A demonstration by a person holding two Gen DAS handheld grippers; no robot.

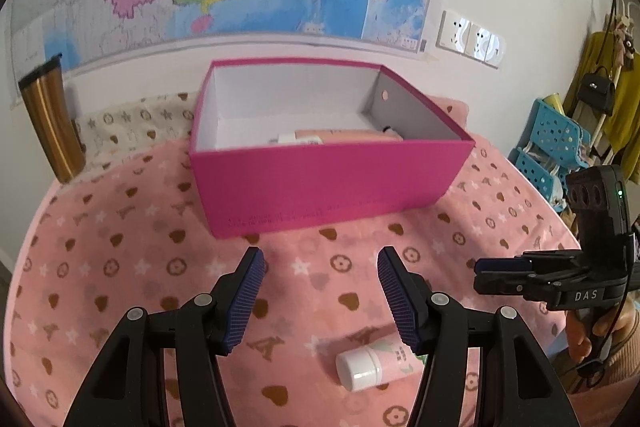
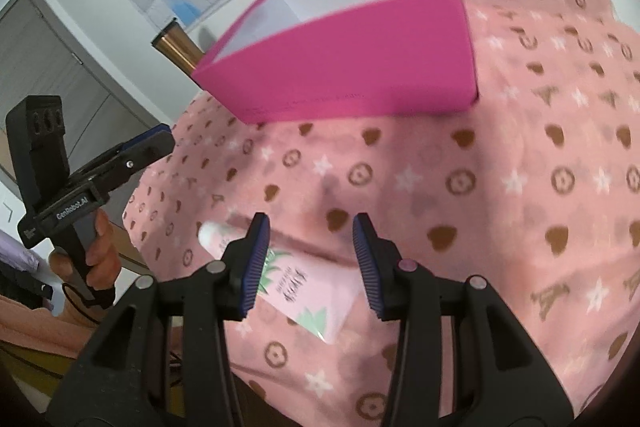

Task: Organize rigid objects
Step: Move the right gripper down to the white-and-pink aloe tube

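While flat, tube points its cap left.

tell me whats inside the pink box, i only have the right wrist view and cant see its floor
Observer: A pink tube lies on the floor of the pink box, close to the front wall.
Operator: anything past the box on the right
Observer: Blue perforated plastic crates stand beyond the blanket, next to hanging clothes.
Operator: and is anything held on the left
Observer: No. The left gripper is open and empty; a white-capped tube lies on the blanket below it.
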